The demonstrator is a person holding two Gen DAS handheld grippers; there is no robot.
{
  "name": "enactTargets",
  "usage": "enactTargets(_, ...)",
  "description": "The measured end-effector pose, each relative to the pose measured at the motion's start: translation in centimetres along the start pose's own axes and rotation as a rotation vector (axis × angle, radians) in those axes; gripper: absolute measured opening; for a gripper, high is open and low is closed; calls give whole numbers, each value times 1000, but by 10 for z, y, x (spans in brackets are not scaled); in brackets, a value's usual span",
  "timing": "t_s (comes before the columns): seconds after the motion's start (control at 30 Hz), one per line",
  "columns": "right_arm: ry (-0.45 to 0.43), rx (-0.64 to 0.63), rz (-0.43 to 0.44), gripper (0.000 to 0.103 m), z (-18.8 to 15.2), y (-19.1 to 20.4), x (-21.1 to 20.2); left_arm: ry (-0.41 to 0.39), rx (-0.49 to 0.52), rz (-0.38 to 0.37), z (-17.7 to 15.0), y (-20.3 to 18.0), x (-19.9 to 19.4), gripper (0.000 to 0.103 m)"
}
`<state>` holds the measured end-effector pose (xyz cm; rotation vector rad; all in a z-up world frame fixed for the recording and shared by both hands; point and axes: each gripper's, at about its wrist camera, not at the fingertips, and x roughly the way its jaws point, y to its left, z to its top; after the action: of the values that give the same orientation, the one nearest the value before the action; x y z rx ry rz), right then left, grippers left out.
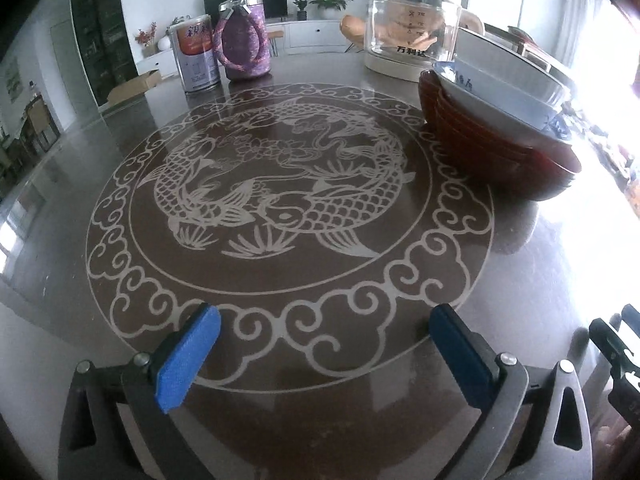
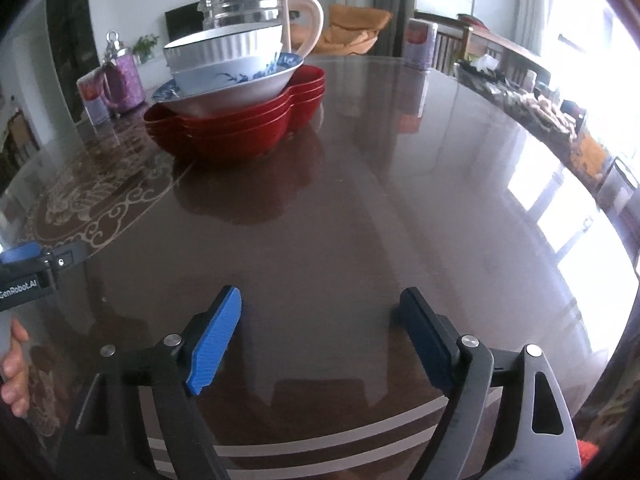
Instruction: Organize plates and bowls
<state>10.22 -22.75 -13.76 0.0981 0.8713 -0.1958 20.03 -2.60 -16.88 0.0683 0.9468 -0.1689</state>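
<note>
One stack of dishes stands on the dark round table. Several red lobed bowls (image 2: pixel 240 128) lie at the bottom, a blue-patterned white bowl (image 2: pixel 236 84) sits in them, and a white ribbed bowl (image 2: pixel 224 50) sits on top. In the left wrist view the stack is at the right: red bowls (image 1: pixel 492 152), patterned bowl (image 1: pixel 500 100), white bowl (image 1: pixel 508 62). My left gripper (image 1: pixel 324 316) is open and empty over the fish-patterned glass turntable (image 1: pixel 280 184), well short of the stack. My right gripper (image 2: pixel 320 300) is open and empty above bare table, the stack far ahead to its left.
A glass kettle (image 1: pixel 412 28) stands behind the stack. A purple flask (image 1: pixel 244 40) and a tin can (image 1: pixel 196 54) stand at the table's far left. A small canister (image 2: pixel 418 44) stands at the far edge. The table's rim (image 2: pixel 520 120) curves along the right, with cluttered furniture beyond.
</note>
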Motion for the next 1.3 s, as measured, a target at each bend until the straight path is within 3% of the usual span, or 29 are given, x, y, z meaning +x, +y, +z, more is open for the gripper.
enactTargets(1.3, 21, -64, 56, 89, -5, 1, -6, -3, -8, 4, 0, -1, -1, 103)
